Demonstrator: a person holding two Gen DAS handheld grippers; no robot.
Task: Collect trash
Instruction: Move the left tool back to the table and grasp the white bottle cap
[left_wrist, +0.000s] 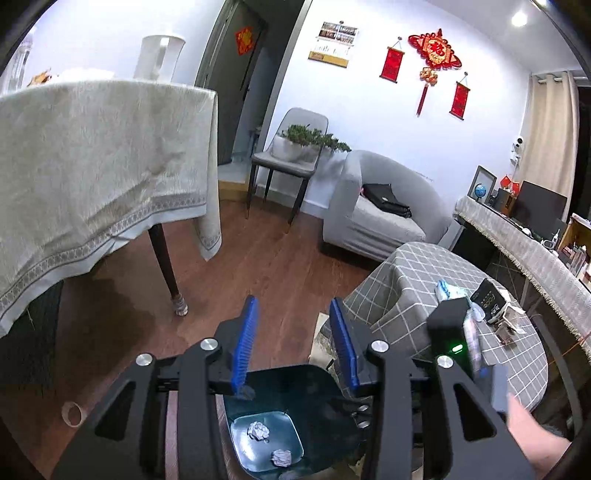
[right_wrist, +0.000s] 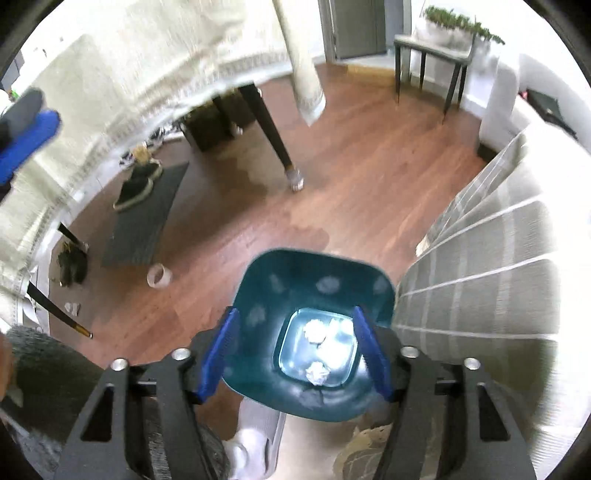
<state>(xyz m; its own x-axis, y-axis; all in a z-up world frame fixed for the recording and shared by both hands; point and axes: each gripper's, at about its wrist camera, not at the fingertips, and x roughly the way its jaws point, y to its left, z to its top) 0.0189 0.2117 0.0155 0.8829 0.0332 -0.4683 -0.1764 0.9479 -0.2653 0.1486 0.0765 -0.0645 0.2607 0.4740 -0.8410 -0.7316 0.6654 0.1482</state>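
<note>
Left wrist view, L to R w/ the teal bin as landmark. Tape roll (left_wrist: 72, 414) on the wood floor, well left of bin. Big table under a cream cloth (left_wrist: 92, 166) up-left of bin, one dark leg down to the floor. Left claw (left_wrist: 295, 347) spread wide, blue pads apart, nothing held; it hangs above the bin (left_wrist: 295, 380) near its left rim. Inside bin, on the bottom: two crumpled paper balls, one (left_wrist: 258, 430) left, one (left_wrist: 281, 458) lower right of it. Right of bin: round table w/ grey checked cloth (left_wrist: 424, 280), touching or just beside bin, can't tell which. On that table a tissue pack (left_wrist: 448, 290) and small boxes. Part of the right claw's black body w/ green LED shows over it.

Right wrist view, same landmark. Tape roll (right_wrist: 159, 275) on floor left of bin; small paper scrap (right_wrist: 72, 307) farther left, by a dark mat. Right claw (right_wrist: 295, 350) wide open, empty, pads straddling the bin (right_wrist: 314, 269) mouth from above. Three paper balls on bin floor, glare-washed: two near the middle (right_wrist: 316, 329), one (right_wrist: 317, 373) nearer camera. Checked cloth (right_wrist: 480, 295) just right of bin.
</note>
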